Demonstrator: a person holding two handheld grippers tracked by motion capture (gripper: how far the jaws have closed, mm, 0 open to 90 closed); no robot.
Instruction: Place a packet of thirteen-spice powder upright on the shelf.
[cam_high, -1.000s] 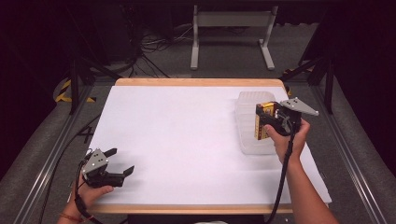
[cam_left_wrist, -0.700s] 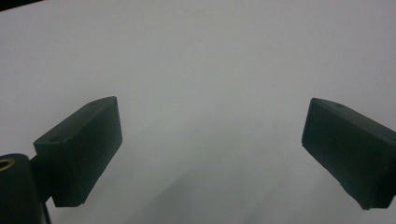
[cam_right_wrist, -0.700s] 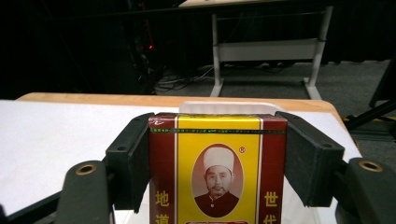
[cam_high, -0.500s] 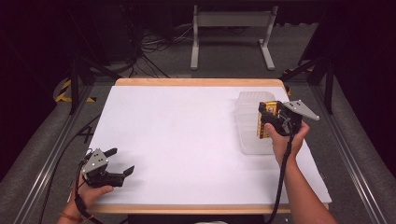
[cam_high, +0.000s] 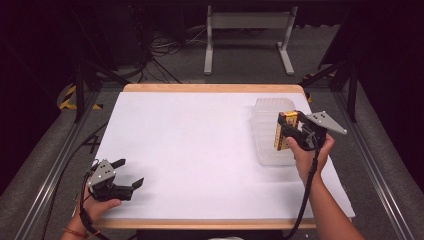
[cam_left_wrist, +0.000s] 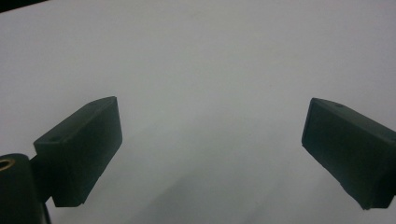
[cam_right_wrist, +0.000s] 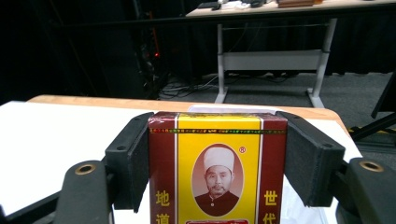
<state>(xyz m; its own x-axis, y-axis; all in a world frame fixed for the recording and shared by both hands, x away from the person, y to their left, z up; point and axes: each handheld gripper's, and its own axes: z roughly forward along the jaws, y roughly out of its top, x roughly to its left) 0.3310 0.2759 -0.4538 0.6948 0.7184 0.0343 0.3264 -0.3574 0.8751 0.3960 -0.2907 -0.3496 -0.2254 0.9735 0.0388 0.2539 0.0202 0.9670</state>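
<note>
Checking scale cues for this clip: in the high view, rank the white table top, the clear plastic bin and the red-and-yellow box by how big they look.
1. White table top, by far the largest.
2. Clear plastic bin, much smaller, at the table's right side.
3. Red-and-yellow box, smallest; it is held above the bin, nearer the camera, and it looks smaller than the bin anyway.

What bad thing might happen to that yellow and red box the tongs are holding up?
The right tongs pinch the yellow and red cardboard box only by its two narrow sides, so it might slip out and fall. It hangs over the clear plastic tub, which sits near the white table's right edge. A fall or a bump there might knock the tub off.
</note>
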